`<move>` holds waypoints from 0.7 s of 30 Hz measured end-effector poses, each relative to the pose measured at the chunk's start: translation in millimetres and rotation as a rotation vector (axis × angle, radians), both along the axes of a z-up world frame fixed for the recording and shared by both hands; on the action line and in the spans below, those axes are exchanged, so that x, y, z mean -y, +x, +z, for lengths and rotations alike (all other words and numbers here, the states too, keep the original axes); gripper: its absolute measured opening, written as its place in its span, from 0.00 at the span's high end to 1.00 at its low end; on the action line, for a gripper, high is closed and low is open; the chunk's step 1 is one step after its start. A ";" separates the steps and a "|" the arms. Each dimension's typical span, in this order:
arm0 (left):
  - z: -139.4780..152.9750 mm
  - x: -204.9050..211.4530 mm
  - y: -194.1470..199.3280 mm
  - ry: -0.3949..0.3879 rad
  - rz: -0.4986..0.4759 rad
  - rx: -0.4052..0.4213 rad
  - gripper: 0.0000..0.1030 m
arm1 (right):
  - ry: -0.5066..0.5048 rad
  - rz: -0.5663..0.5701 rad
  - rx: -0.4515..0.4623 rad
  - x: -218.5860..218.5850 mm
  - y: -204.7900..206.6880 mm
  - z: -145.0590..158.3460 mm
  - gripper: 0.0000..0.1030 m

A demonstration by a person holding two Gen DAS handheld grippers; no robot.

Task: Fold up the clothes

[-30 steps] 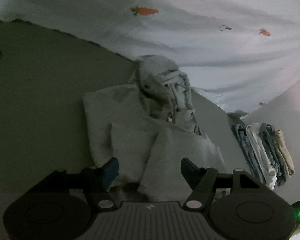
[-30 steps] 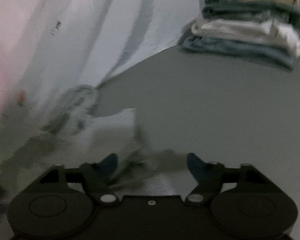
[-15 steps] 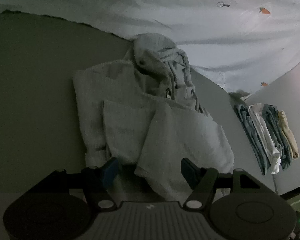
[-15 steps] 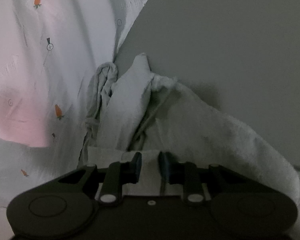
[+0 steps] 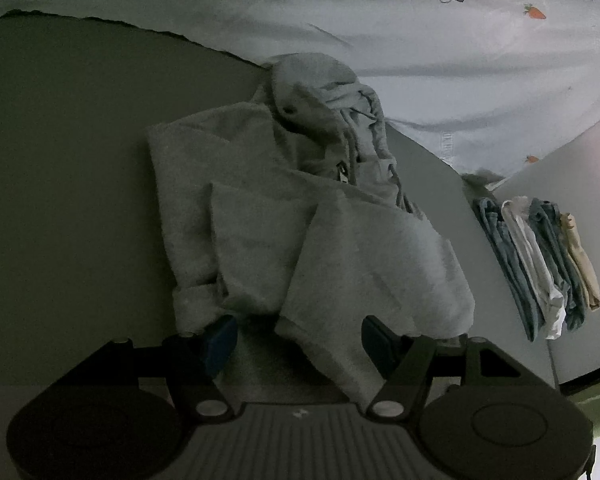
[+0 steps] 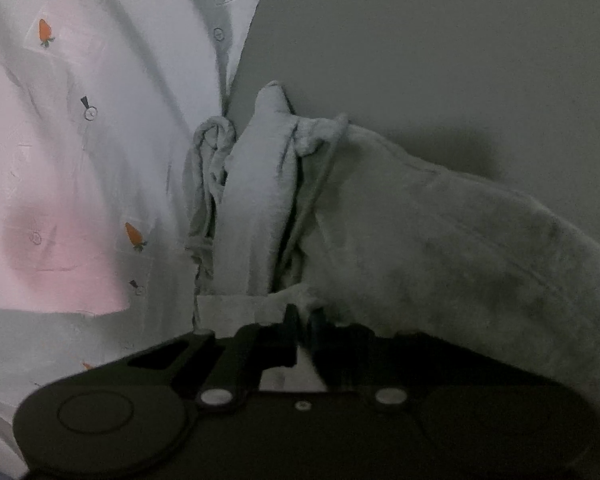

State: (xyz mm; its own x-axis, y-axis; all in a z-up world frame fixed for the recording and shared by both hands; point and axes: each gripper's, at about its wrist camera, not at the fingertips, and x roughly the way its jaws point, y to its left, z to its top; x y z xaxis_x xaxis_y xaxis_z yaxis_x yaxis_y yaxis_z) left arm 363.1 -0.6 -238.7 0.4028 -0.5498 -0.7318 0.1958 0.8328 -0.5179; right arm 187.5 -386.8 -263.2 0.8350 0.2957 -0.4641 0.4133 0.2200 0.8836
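Right wrist: right tongs pinch the fleecy grey hoodie; left tongs spread.

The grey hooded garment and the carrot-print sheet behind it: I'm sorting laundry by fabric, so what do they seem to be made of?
The grey hooded garment looks like thick, soft knit fleece or cotton jersey: matte, fuzzy surface, rounded bulky folds, a drawstring at the hood. The carrot-print sheet looks like thin, smooth woven cotton or a blend: sharp creases, a flat printed surface. The exact fibre cannot be told.
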 end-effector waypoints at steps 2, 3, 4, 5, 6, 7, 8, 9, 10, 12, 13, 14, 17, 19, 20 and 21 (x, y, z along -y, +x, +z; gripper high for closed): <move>0.4 -0.7 1.0 -0.003 0.003 -0.004 0.33 | -0.022 0.008 0.004 1.1 4.0 6.8 0.95; 1.1 -1.0 1.6 -0.004 0.002 -0.003 0.33 | -0.037 0.016 0.006 2.0 6.9 11.4 0.95; 2.1 -1.5 2.1 -0.002 -0.001 0.001 0.33 | -0.052 0.025 0.018 3.0 11.7 17.2 0.95; 3.3 -1.5 2.8 0.001 -0.002 0.006 0.33 | -0.066 0.035 0.041 3.4 20.0 26.4 0.95; 4.4 -1.5 3.7 0.004 -0.004 0.012 0.33 | -0.079 0.044 0.065 3.7 28.5 35.9 0.95; 5.0 -1.8 4.9 0.006 -0.001 0.014 0.33 | -0.092 0.054 0.089 4.0 37.1 45.3 0.95; 5.2 -2.9 6.2 0.004 0.007 0.013 0.33 | -0.105 0.064 0.113 4.4 45.6 54.7 0.95; 5.4 -4.3 7.5 0.002 0.016 0.010 0.33 | -0.107 0.076 0.143 2.3 56.1 64.1 0.95; 5.8 -6.1 8.5 -0.001 0.029 0.010 0.33 | -0.109 0.088 0.173 0.0 66.8 73.4 0.95; 8.6 -9.5 8.9 -0.002 0.053 0.015 0.33 | -0.090 0.136 0.240 -11.5 92.4 93.7 0.95; 10.6 -11.4 8.0 -0.001 0.067 0.021 0.33 | -0.080 0.165 0.274 -17.8 104.8 103.8 0.95; 12.8 -13.3 7.0 0.000 0.082 0.027 0.33 | -0.066 0.197 0.307 -26.7 118.5 115.3 0.95; 19.7 -21.2 2.9 0.006 0.134 0.047 0.33 | 0.007 0.286 0.418 -50.0 147.6 148.0 0.95; 23.6 -28.8 -0.6 0.004 0.177 0.056 0.33 | 0.033 0.332 0.493 -61.2 160.7 170.5 0.95; 25.4 -32.8 -2.3 0.002 0.199 0.058 0.33 | 0.031 0.346 0.518 -63.4 165.4 179.5 0.95; 27.0 -36.5 -4.2 -0.002 0.219 0.061 0.33 | 0.024 0.351 0.529 -62.7 166.7 184.1 0.96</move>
State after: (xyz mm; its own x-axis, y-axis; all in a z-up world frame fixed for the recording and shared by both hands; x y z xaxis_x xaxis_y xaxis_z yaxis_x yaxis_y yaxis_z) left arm 358.9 35.9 -211.7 0.5563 -0.4452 -0.7017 0.0410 0.8580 -0.5120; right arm 354.2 -324.1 -79.0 0.8006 0.5991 -0.0050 -0.1740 0.2405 0.9549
